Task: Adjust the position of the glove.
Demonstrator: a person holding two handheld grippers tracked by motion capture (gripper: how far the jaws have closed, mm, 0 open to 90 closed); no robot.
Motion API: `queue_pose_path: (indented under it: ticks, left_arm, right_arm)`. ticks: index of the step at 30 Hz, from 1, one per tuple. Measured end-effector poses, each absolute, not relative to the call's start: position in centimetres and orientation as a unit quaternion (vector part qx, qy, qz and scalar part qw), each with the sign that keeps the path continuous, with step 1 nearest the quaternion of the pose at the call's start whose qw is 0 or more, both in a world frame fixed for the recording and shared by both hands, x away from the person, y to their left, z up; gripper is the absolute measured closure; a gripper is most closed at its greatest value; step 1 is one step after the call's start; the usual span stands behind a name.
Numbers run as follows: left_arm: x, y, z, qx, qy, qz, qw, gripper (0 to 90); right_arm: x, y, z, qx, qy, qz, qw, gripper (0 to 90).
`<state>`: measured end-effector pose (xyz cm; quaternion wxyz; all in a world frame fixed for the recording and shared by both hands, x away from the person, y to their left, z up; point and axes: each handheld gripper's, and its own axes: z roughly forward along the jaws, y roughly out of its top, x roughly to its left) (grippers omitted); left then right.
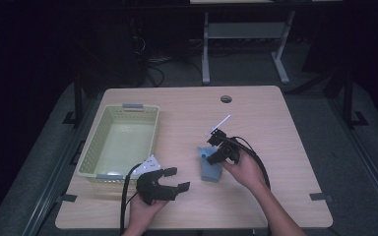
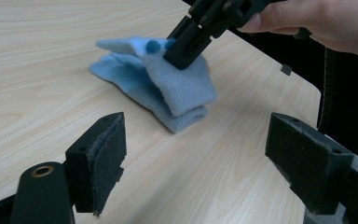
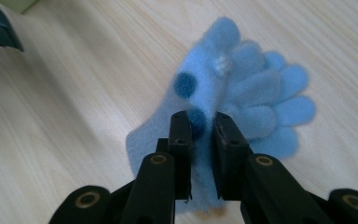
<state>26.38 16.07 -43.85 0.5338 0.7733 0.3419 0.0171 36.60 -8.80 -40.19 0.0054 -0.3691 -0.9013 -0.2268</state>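
Light blue fleece gloves point(image 1: 209, 169) with dark blue dots lie stacked near the middle of the wooden table point(image 1: 256, 113). My right gripper point(image 1: 210, 156) comes down on them from the right, shut on a raised fold of the top glove point(image 3: 242, 88). The pinch shows between its jaws in the right gripper view point(image 3: 203, 126) and from the side in the left gripper view point(image 2: 185, 49). My left gripper point(image 1: 178, 178) rests near the table's front edge, left of the gloves point(image 2: 177, 88). It stands open point(image 2: 200, 140) with nothing between its pads.
A pale green plastic basket point(image 1: 91, 147) with nothing in it stands on the left part of the table, just behind the left gripper. A round cable hole point(image 1: 226, 99) sits near the far edge. Bare wood lies to the right of the gloves and beyond them.
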Motion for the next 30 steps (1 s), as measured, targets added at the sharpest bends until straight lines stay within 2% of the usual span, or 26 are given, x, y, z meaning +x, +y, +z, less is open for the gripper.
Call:
queue_pose_path:
  ticks: [19,27,30]
  left_arm:
    - [26.4,16.1,-43.9,0.773,0.342,0.016,0.533,20.2]
    - [26.4,16.1,-43.8,0.774,0.34,0.018,0.533,20.3]
    - [26.3,16.1,-43.9,0.773,0.341,0.017,0.534,20.3]
  right_arm:
    - [36.3,-7.8,-41.1,-0.36,-0.911,-0.197,-0.03,75.2]
    - [36.3,-7.6,-41.5,-0.358,-0.914,-0.184,-0.051,70.2]
    - [36.4,-7.8,-41.5,-0.363,-0.912,-0.185,-0.055,63.8]
